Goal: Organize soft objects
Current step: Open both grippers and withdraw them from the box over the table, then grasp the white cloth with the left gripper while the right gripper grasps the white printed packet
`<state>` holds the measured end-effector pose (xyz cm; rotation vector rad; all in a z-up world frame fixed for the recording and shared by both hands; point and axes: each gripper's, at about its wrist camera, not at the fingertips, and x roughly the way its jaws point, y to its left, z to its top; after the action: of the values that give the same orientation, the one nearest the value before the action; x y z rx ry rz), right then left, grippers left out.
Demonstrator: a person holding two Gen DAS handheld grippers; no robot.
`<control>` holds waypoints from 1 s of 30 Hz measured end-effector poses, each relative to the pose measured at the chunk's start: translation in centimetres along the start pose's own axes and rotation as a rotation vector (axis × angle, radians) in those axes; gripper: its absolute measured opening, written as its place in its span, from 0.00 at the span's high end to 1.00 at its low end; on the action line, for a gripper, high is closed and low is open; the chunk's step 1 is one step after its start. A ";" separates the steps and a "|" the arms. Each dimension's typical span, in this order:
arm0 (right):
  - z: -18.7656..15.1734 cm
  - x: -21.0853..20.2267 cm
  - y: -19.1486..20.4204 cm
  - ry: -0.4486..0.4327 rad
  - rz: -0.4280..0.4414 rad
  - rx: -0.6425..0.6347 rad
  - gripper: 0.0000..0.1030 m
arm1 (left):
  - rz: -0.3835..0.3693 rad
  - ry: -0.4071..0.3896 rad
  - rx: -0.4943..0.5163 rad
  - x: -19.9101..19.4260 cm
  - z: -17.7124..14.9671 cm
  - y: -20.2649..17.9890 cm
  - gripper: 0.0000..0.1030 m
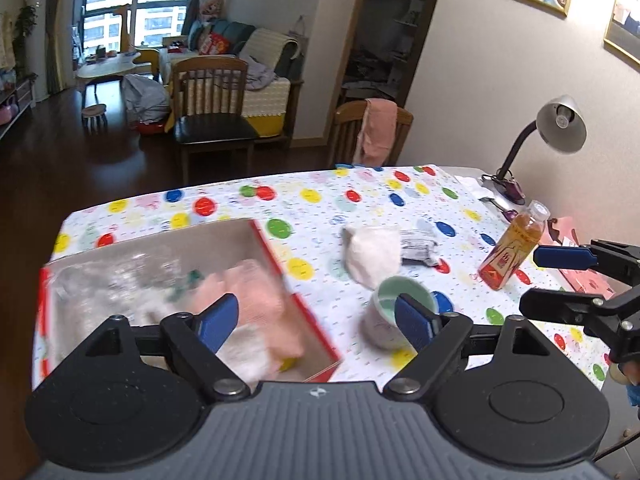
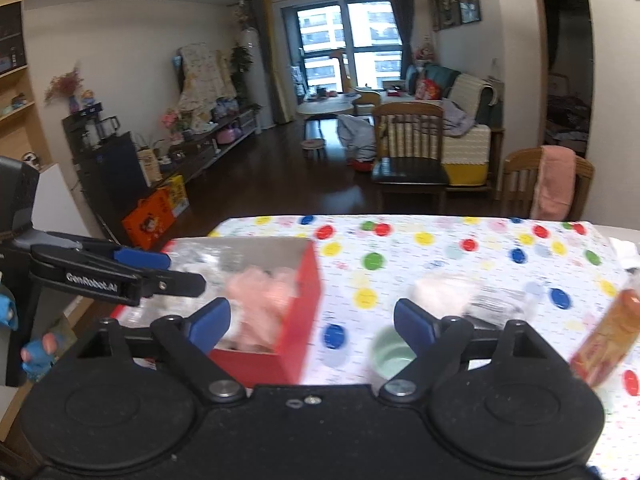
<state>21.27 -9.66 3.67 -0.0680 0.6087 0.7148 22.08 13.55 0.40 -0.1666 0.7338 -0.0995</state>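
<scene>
Pink cloth boxed, two bundles left

Your left tongs (image 1: 316, 322) and right tongs (image 2: 312, 326) gape empty; pink cloth (image 1: 256, 300) lies in the box (image 1: 316, 320), white bundle (image 1: 372, 256) and grey bundle (image 1: 420, 244) wait mid-tabletop (image 1: 360, 196).

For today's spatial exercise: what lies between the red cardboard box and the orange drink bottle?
The pale green ceramic cup, seen in both wrist views.

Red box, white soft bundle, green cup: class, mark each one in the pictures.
red box (image 2: 304, 300), right wrist view, on its red side wall.
white soft bundle (image 1: 372, 254), left wrist view, on its middle.
green cup (image 1: 390, 292), left wrist view, on its inner wall.
</scene>
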 end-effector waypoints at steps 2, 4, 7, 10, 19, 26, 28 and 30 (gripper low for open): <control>-0.2 -0.2 -1.7 0.006 -0.016 -0.002 0.12 | -0.009 0.009 0.001 1.3 0.8 -1.4 0.15; -0.4 -0.4 -3.6 0.013 -0.024 -0.001 0.10 | -0.014 0.020 0.001 2.8 1.5 -2.6 0.14; -0.5 -0.2 -6.2 0.026 -0.030 -0.010 0.05 | -0.006 0.033 0.002 5.1 2.5 -4.4 0.08; -0.2 0.4 -8.6 0.046 -0.032 -0.044 0.02 | 0.004 0.049 0.010 7.5 3.5 -6.1 0.07; 0.5 4.8 -15.8 0.136 -0.054 -0.146 0.01 | -0.022 0.155 0.038 15.6 6.6 -9.4 0.02; 0.4 10.4 -18.1 0.237 -0.038 -0.259 0.01 | -0.152 0.283 0.016 21.2 8.9 -10.7 0.02; 0.5 11.9 -18.3 0.265 -0.024 -0.279 0.01 | -0.157 0.300 0.011 22.6 9.4 -10.9 0.02; 0.7 13.3 -18.4 0.279 -0.013 -0.307 0.01 | -0.171 0.328 0.017 24.0 9.8 -10.9 0.02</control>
<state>41.13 -15.59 -5.67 -0.4613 0.7596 0.7885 46.06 0.44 -6.27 -0.1991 1.0448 -0.3014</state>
